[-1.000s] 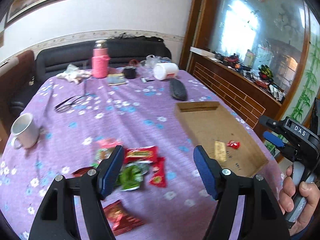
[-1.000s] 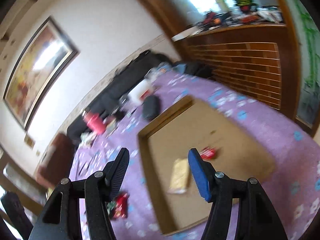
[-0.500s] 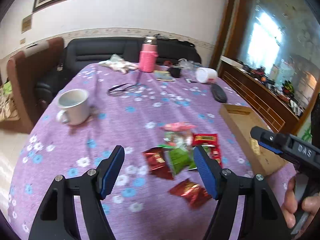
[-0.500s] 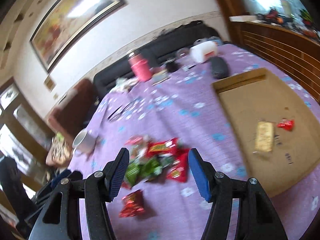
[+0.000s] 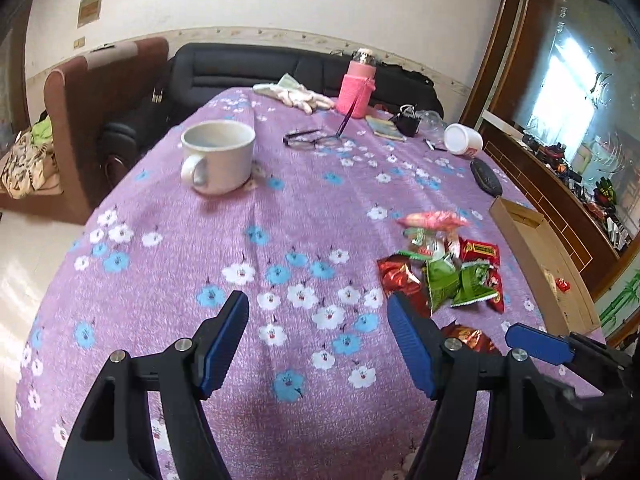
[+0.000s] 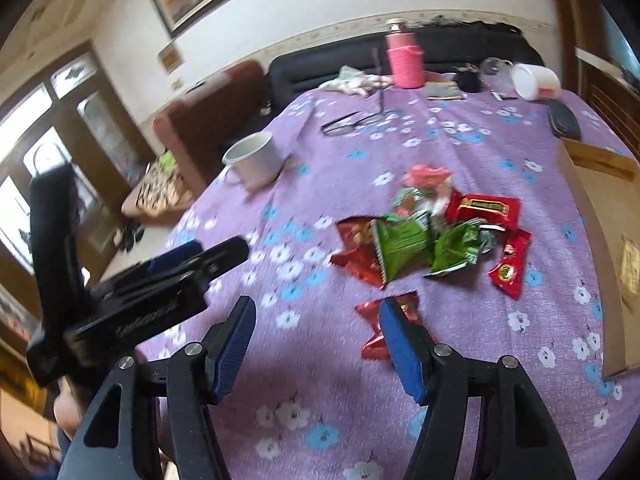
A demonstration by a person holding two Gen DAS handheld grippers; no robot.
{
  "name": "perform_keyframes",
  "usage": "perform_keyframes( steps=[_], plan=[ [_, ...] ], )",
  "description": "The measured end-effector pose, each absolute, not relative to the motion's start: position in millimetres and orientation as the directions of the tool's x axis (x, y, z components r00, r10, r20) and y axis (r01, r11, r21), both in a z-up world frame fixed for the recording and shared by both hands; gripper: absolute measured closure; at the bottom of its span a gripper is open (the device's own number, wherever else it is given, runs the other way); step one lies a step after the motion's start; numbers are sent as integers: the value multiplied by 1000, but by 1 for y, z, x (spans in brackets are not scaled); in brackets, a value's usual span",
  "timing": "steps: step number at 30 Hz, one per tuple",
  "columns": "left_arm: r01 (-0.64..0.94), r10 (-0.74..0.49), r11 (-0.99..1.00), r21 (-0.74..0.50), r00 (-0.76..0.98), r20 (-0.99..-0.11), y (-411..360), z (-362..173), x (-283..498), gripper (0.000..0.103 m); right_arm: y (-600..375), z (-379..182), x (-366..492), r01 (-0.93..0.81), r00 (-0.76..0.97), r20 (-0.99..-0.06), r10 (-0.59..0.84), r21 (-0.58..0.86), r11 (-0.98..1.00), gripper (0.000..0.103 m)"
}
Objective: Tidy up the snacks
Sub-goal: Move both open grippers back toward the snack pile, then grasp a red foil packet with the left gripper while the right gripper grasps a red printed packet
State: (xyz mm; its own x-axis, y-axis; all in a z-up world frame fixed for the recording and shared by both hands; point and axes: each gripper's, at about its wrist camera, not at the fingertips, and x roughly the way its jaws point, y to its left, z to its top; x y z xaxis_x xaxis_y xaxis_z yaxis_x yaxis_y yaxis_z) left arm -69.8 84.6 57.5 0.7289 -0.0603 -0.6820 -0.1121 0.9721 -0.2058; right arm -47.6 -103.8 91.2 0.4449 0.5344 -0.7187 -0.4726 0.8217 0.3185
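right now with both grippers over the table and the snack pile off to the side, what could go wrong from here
1. The snack packets lie overlapped, so a grab may pinch two or drag neighbours.
2. The two grippers are close: the left gripper sits beside the right gripper, whose jaws are opening with nothing between them, so they could bump.
3. The white mug stands near the table edge.

A loose heap of small foil snack packets (image 6: 432, 232) lies flat on the purple flowered tablecloth (image 6: 460, 152), just left of the shallow brown cardboard tray (image 6: 592, 208). Two crinkled green packets (image 6: 404, 244) sit in the heap's middle, a pink wrapper (image 6: 426, 172) at its far end, and a red packet with a gold label (image 6: 486, 208) on the side nearest the tray. One crumpled red packet (image 6: 376, 328) lies apart, nearer than the heap. Inside the tray lie a flat yellowish packet (image 6: 630, 264) and a small red sweet (image 5: 562, 285).
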Motion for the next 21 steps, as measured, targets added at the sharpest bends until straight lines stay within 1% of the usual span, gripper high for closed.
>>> perform_keyframes(
  steps=[2, 6, 15, 17, 18, 19, 21],
  plan=[
    [-106, -68, 973, -206, 720, -691, 81, 53, -68, 32, -107, 91, -49, -475, 454, -718, 528, 306, 825, 34],
    [-79, -78, 979, -189, 708, -702, 67, 49, -63, 32, -133, 95, -43, -432, 488, -700, 522, 326, 841, 34],
    [-30, -115, 983, -179, 659, -743, 47, 49, -38, 32, -214, 90, -16, -241, 552, -669, 498, 444, 863, 34],
    [-12, -145, 981, -196, 628, -765, 43, 45, -27, 32, -225, 88, -15, -219, 559, -662, 499, 462, 859, 34],
    [-11, -170, 975, -224, 615, -770, 43, 43, -21, 32, -228, 88, -14, -214, 562, -660, 499, 467, 858, 34],
    [-23, -187, 967, -252, 608, -772, 44, 40, -15, 32, -230, 88, -14, -211, 564, -658, 499, 470, 857, 34],
    [-48, -190, 962, -270, 592, -783, 46, 35, -2, 32, -234, 86, -15, -206, 564, -658, 499, 473, 856, 34]
  ],
)
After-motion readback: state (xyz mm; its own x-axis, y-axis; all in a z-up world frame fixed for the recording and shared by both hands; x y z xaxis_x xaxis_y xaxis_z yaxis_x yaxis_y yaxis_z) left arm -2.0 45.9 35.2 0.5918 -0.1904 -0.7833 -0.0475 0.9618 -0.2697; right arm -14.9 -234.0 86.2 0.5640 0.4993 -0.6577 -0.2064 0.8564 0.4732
